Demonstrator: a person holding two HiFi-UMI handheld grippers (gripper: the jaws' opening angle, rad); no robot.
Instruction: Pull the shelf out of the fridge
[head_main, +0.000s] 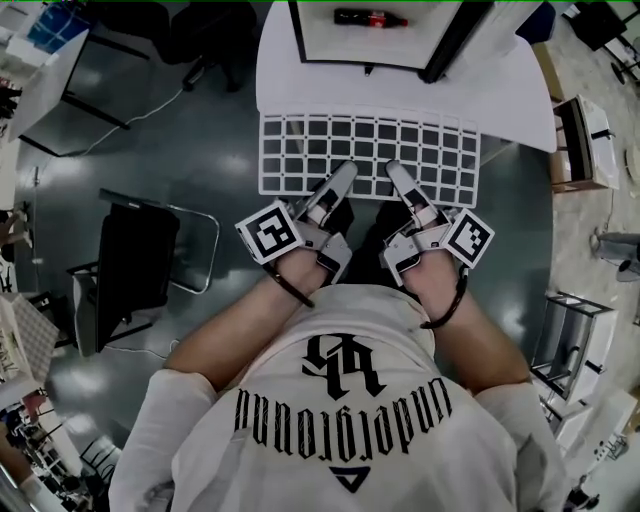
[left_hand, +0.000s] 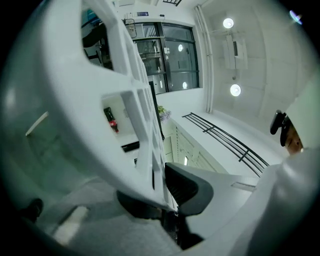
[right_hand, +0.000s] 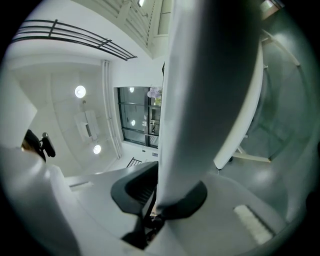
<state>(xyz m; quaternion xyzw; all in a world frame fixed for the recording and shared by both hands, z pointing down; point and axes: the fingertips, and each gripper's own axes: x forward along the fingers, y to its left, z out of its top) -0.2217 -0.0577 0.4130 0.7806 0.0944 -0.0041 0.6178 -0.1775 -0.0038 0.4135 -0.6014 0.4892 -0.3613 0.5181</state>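
Head view looks down over the person's shoulders onto a white grid shelf (head_main: 370, 150) held flat in front of the white fridge (head_main: 520, 100). The shelf's far edge lies against the fridge front, and most of the grid sticks out toward the person over the grey floor (head_main: 220, 150). Whether the far edge sits in the fridge rails cannot be told. A dark bottle (head_main: 370, 17) with a red label lies inside the open fridge, well behind the shelf.

Both hands reach forward side by side to the shelf's near edge. The left hand-held gripper (head_main: 340, 183) bites that edge left of centre, and the right hand-held gripper (head_main: 398, 180) bites it just beside, right of centre. Their marker cubes face outward.

Left gripper view shows its dark pads pressed onto the shelf's rim, one on each face, with the grid bars running up and away from the jaws. The bottle shows through one grid opening.

Right gripper view shows the same kind of grip: the shelf's broad white rim rises straight out of the narrow gap, pinched between the two pads.

A black chair (head_main: 140, 260) stands on the floor to the person's left, well apart from the shelf.
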